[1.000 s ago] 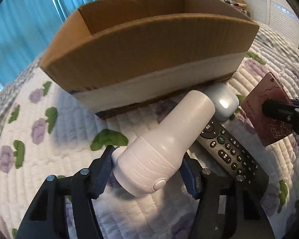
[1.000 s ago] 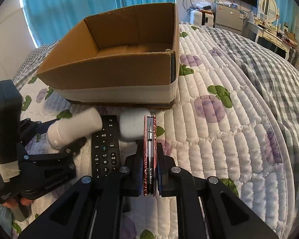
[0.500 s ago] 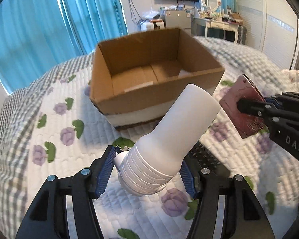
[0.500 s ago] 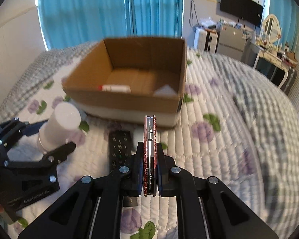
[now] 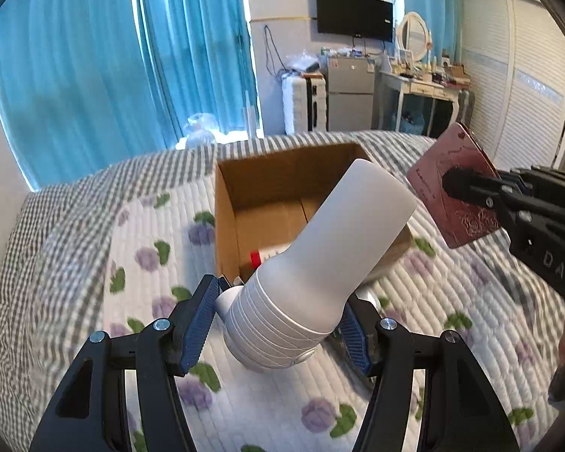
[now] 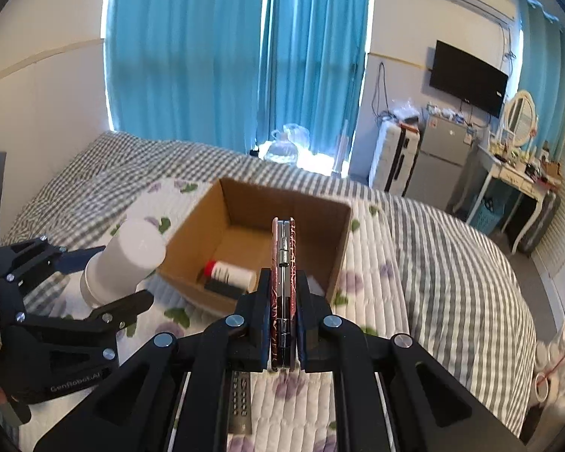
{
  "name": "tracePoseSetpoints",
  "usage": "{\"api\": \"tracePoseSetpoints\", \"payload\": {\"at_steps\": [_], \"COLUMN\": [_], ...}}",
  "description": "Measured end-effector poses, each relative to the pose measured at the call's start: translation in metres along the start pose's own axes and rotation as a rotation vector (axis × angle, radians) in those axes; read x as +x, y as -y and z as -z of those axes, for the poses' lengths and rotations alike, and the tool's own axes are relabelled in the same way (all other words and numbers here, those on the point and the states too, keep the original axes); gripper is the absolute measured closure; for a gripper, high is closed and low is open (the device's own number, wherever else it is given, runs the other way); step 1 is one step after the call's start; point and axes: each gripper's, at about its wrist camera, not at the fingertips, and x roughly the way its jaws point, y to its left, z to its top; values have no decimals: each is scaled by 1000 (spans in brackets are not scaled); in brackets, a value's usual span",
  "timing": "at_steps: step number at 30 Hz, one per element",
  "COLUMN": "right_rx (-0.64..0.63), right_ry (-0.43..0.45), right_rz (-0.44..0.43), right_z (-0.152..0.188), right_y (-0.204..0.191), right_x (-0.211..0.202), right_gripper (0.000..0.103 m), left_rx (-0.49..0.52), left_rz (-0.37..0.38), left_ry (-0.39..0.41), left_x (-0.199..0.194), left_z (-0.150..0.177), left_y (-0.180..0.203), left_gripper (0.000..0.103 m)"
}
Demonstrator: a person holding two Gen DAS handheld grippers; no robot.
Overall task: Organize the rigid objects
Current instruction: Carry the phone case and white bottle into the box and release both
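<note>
My left gripper is shut on a white cylindrical device, held tilted in the air before the open cardboard box. It also shows in the right wrist view. My right gripper is shut on a flat red patterned compact, held on edge above the box's near wall; the compact shows at the right in the left wrist view. Inside the box lie a white bottle with a red cap and a dark item.
A black remote control lies on the floral quilt below my right gripper. Blue curtains, a TV, a small fridge and a dressing table stand beyond the bed.
Both grippers have risen from the quilt with their objects and now stand well above it, looking down into the box. The remote and a grey-white item stayed on the quilt.
</note>
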Motion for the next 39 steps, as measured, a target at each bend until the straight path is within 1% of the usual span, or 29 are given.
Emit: {"api": "tracePoseSetpoints", "payload": {"at_steps": [3,6,10,13,18,22,24,25,27,28,32,36,39], "right_rx": [-8,-6,-1,4,13,25,33,32,31,33,26,16,4], "right_ry": [13,19,6,-12,-40,-52,-61,-64,-67,-70,-67,-59,-57], "right_rz": [-4,-6,-7,0,-1,-16,-32,-34,-31,-30,-21,-15,-12], "right_z": [-14,-25,-37,-42,-42,-38,-34,-33,-31,-30,-33,-40,-44], "right_y": [3,8,17,28,43,55,60,61,62,62,59,51,41], "right_x": [11,27,57,85,124,143,149,151,152,151,144,129,123], "right_gripper": [93,94,94,94,94,94,94,94,94,93,93,94,94], "left_rx": [2,-1,13,24,43,48,69,78,85,83,56,6,-20], "left_rz": [-20,-39,-56,-67,-83,-94,-91,-94,-114,-122,-107,-75,-68], "left_ry": [5,-4,-37,-72,-134,-158,-161,-158,-164,-162,-140,-88,-45], "left_x": [13,36,82,118,167,187,191,191,191,189,172,141,119], "left_z": [-20,-41,-63,-70,-71,-70,-69,-69,-68,-67,-68,-72,-75], "left_y": [-4,-8,-6,-2,6,7,10,12,14,14,10,-5,-17], "left_gripper": [41,41,41,41,41,40,40,37,25,22,22,22,22]}}
